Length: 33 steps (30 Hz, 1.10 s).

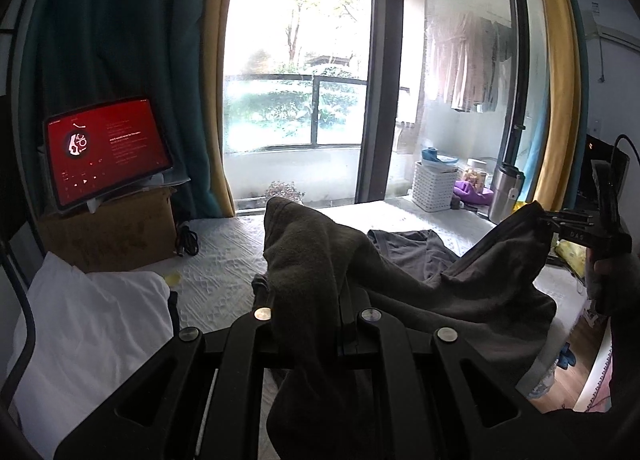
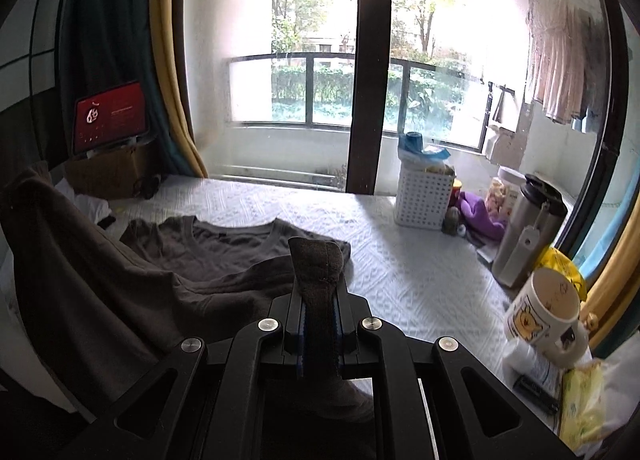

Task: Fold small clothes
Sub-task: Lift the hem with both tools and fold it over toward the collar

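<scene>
My left gripper is clenched on one bunched edge of the dark brown-grey knit t-shirt; my right gripper pinches another edge between its blue pads. Shirt hangs stretched between both, lifted off the white quilted bed cover, collar end lying on the cover. Red-screen tablet sits on a cardboard box; white slotted basket stands by the window.

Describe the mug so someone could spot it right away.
Start at the white bedspread below the big window, then follow its right edge past the tall steel flask. The mug lies tilted there: cream, with a cartoon bear.
</scene>
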Each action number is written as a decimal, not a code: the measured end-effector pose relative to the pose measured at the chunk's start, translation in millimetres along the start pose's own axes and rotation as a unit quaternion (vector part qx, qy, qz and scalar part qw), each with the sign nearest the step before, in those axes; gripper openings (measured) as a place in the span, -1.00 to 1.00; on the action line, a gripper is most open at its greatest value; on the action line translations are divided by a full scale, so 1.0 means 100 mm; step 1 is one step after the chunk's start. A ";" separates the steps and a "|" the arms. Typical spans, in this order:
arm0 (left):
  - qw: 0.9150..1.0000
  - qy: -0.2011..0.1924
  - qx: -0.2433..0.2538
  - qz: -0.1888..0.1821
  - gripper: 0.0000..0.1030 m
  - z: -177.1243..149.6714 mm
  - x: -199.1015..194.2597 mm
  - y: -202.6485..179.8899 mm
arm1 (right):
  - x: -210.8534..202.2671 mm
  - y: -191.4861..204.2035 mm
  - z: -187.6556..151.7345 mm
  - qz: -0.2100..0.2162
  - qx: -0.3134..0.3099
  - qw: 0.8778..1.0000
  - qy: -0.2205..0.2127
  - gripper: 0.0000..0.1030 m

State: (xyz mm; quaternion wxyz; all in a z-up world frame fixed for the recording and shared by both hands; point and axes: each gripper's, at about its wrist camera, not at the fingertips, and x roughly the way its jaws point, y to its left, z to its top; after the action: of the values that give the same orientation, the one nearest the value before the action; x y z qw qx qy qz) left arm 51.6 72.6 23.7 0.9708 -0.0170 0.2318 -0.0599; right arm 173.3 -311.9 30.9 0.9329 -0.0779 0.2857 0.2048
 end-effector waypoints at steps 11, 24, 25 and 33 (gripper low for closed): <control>1.000 0.009 -0.004 0.019 -0.81 0.18 0.36 0.10 | 0.26 -0.23 0.31 -0.004 0.013 1.000 -0.009 -0.79; 0.999 0.024 -0.010 0.028 -0.81 0.32 0.82 0.19 | 0.64 -0.40 0.57 -0.004 0.014 1.000 -0.005 -0.79; 0.999 0.026 -0.009 0.029 -0.81 0.32 0.85 0.20 | 0.68 -0.41 0.59 -0.003 0.015 1.000 -0.004 -0.79; 0.999 0.036 -0.020 0.034 -0.81 0.34 1.09 0.34 | 0.99 -0.48 0.69 -0.003 0.019 1.000 0.006 -0.79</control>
State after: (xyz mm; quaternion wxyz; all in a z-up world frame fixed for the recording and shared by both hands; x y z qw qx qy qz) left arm 167.7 92.5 3.4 0.9627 -0.0261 0.2684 -0.0232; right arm 302.6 -303.5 33.4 0.9330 -0.0624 0.2953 0.1961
